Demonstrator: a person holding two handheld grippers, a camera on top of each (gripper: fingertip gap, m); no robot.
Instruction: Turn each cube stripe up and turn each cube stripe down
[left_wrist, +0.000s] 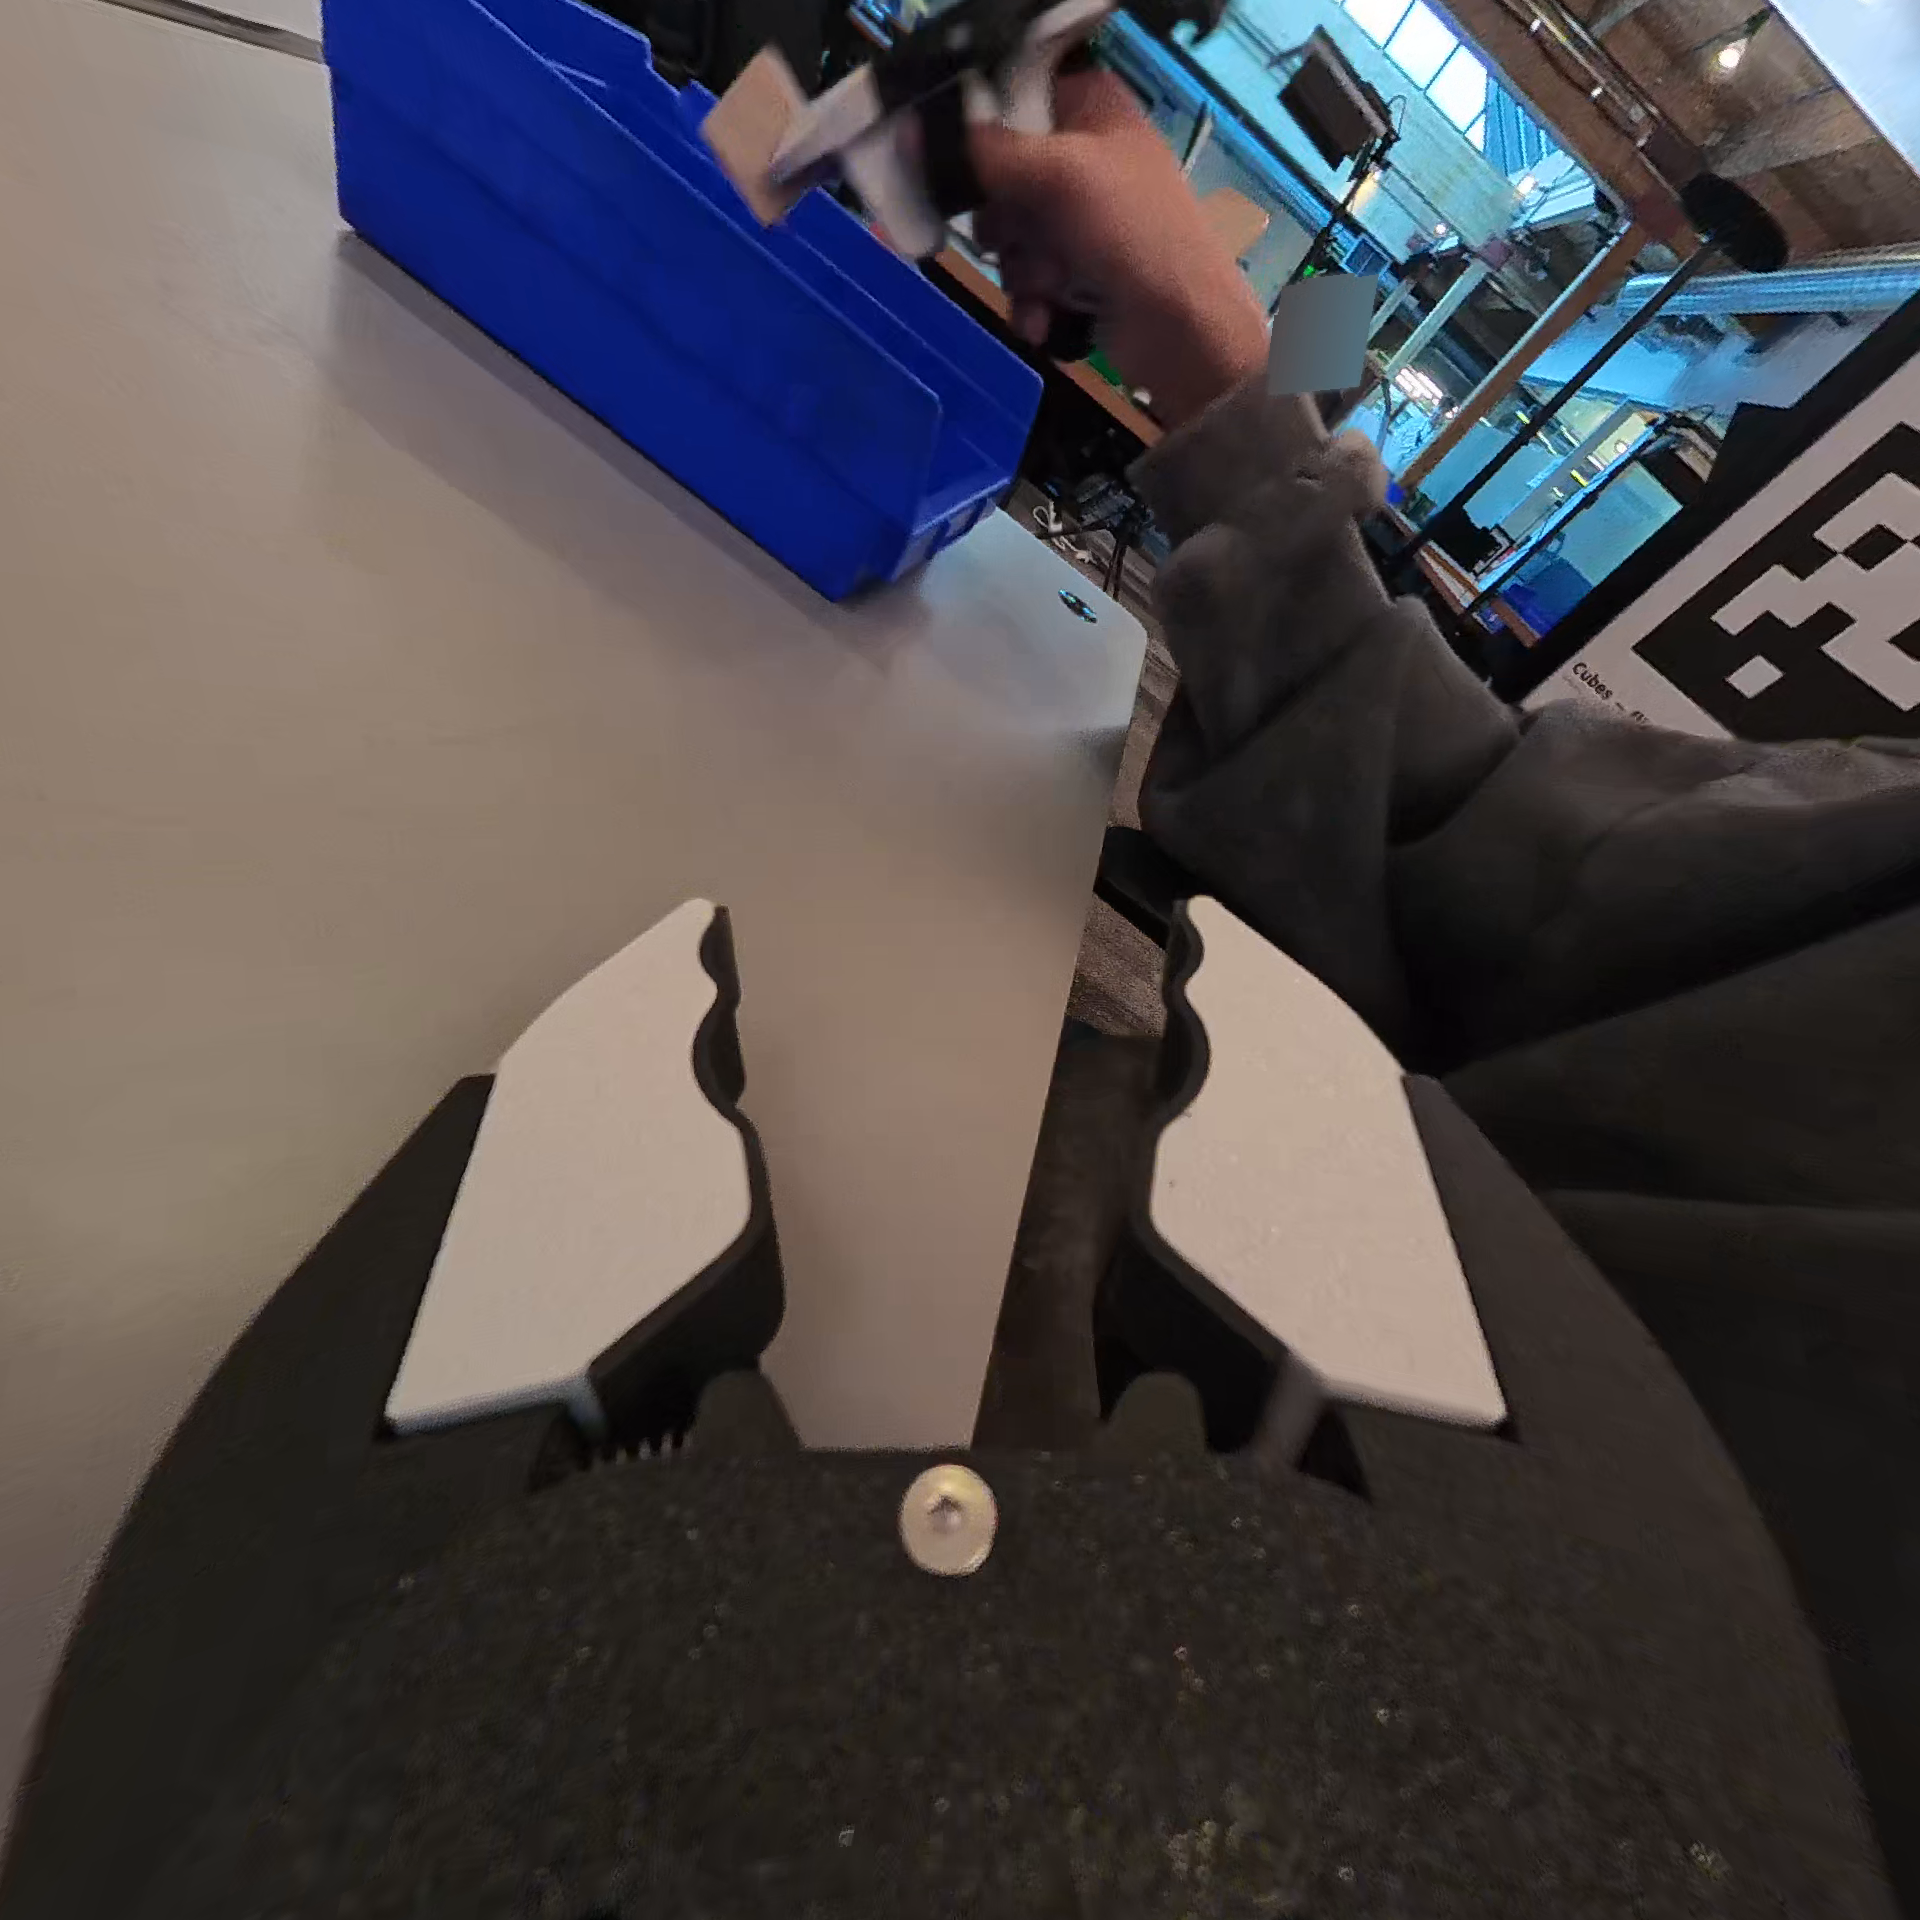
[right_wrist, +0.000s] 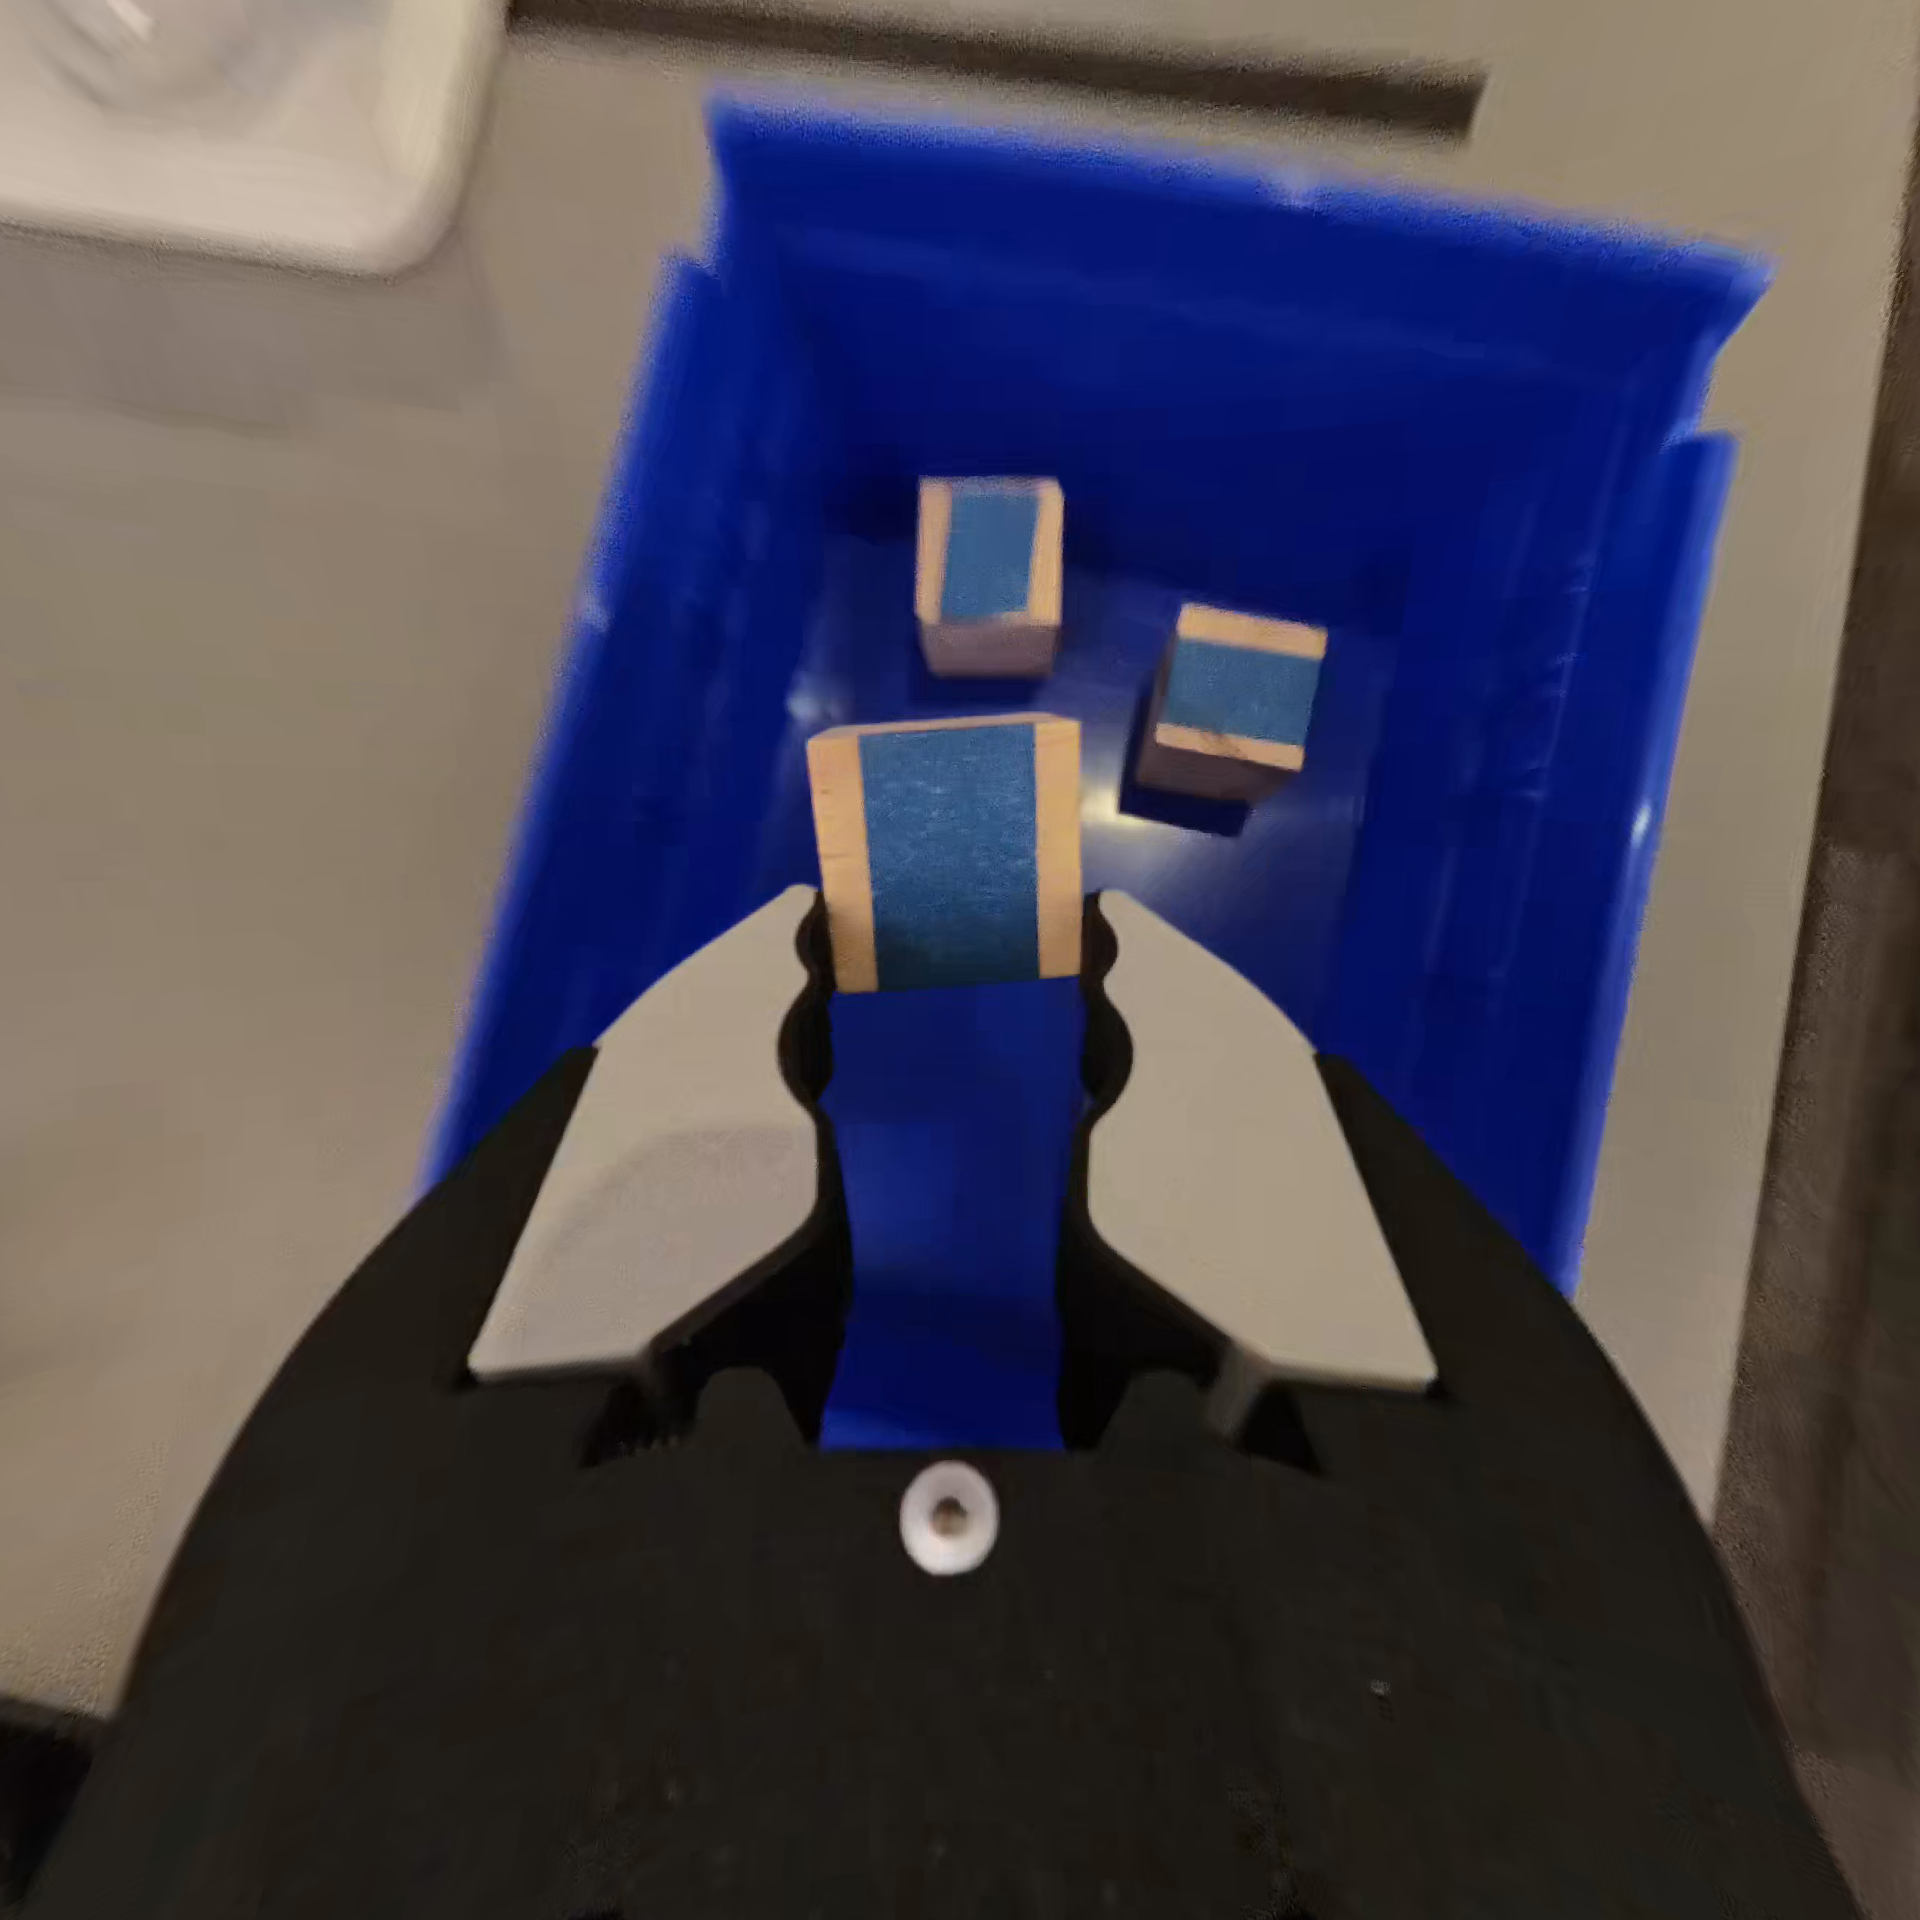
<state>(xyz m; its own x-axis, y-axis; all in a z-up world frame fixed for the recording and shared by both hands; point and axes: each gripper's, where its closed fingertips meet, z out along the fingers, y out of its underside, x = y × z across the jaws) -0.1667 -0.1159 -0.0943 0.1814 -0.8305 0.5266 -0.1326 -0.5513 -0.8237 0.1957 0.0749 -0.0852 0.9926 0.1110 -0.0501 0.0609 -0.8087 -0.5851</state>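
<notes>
- right claw (right_wrist: 951, 935) pinches a cube (right_wrist: 945, 857) at its tips, stripe facing the camera, above the blue bin (right_wrist: 1455, 727).
- two more cubes (right_wrist: 989, 571) (right_wrist: 1236, 696) lie beyond it on the bin floor, stripes seemingly up.
- left claw (left_wrist: 951, 925) gapes wide over the table (left_wrist: 312, 727), holding nothing.

Even indoor light; glare on blue bin (right_wrist: 1195, 395) floor beside short cube shadows. Motion-blurred bin edges, blurred distant right gripper (left_wrist: 774, 156); wide-angle bending toward frame edges
</notes>
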